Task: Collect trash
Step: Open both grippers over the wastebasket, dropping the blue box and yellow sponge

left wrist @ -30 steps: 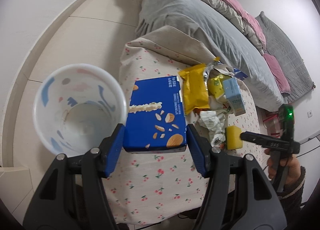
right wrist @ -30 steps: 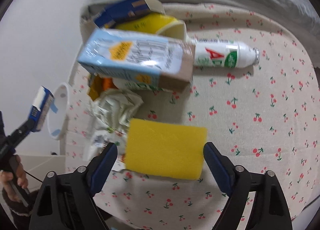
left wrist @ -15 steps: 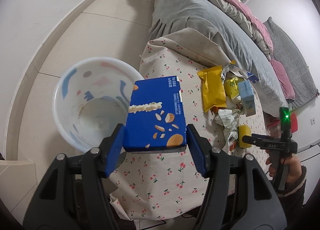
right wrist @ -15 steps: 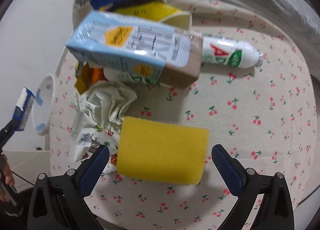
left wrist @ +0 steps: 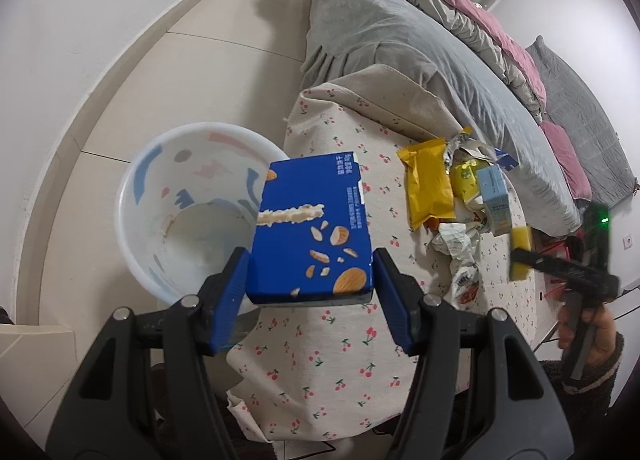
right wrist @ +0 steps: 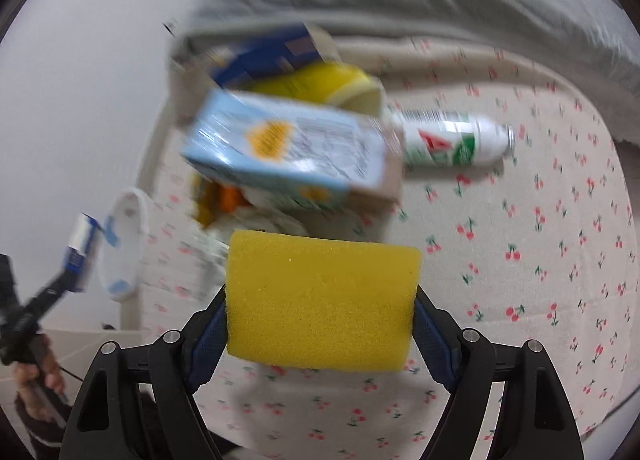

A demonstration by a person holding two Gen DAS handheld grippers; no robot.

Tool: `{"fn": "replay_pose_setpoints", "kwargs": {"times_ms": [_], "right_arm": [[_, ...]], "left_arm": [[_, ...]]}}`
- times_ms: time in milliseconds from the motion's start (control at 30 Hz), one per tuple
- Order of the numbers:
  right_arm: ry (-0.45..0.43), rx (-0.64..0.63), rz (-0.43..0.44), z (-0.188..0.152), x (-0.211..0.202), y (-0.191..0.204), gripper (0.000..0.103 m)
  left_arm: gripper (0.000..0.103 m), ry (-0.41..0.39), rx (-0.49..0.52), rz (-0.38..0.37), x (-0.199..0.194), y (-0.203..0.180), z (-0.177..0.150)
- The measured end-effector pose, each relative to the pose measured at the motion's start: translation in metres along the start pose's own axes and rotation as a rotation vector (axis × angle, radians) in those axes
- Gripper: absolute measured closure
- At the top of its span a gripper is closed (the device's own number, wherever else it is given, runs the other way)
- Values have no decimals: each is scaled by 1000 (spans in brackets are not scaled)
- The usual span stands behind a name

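Blue box: we see a flat carton w/ almond and cereal-bar print, white text on the far edge, corners intact.
Left gripper: we hold the blue box pinched betw. both blue pads, near end at the fingertips, far end pointing away; it is lifted off the cloth, tilted slightly left.
Bin: white plastic w/ blue, pink, grey shapes, on the floor just beside the table; the box's left far corner overlaps its rim in our view.
Yellow sponge: plain block, porous surface, sides a bit squeezed in.
Right gripper: we clamp the sponge betw. the two fingers, above the cherry-print tablecloth; it fills the whole gap.
Other trash: light-blue carton, white-green bottle lying flat, yellow wrapper, crumpled paper, all on the table, beyond the sponge. Right view is blurred, so small details we cannot tell.
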State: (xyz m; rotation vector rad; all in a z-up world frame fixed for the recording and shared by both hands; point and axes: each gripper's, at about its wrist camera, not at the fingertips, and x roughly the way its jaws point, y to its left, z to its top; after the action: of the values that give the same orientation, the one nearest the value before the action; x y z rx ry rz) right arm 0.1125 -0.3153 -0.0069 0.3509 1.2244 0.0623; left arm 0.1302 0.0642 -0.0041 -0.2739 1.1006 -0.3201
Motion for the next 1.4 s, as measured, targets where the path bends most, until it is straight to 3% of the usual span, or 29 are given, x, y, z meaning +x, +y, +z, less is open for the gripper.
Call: {"fn": "replay_pose_setpoints", "kwargs": {"times_ms": [200, 467, 700, 1100, 1200, 1267, 1300, 1400], "right_arm": [[-59, -45, 82, 11, -17, 44, 20], [-7, -189, 149, 9, 20, 139, 19], [34, -237, 166, 7, 65, 199, 18], [33, -221, 159, 14, 108, 230, 17], [15, -211, 214, 16, 109, 232, 13], [11, -189, 261, 19, 108, 233, 0], [4, -179, 282, 20, 106, 233, 0], [-21, -175, 303, 22, 97, 231, 0]], "left_arm": [[40, -1, -23, 51, 2, 20, -3], [40, -8, -72, 96, -1, 52, -7], [40, -12, -91, 109, -2, 70, -7], [40, -12, -80, 112, 4, 87, -7], [38, -10, -71, 107, 5, 87, -5], [34, -11, -64, 110, 5, 86, -4], [28, -14, -64, 116, 4, 86, -3], [24, -22, -66, 134, 1, 85, -3]]}}
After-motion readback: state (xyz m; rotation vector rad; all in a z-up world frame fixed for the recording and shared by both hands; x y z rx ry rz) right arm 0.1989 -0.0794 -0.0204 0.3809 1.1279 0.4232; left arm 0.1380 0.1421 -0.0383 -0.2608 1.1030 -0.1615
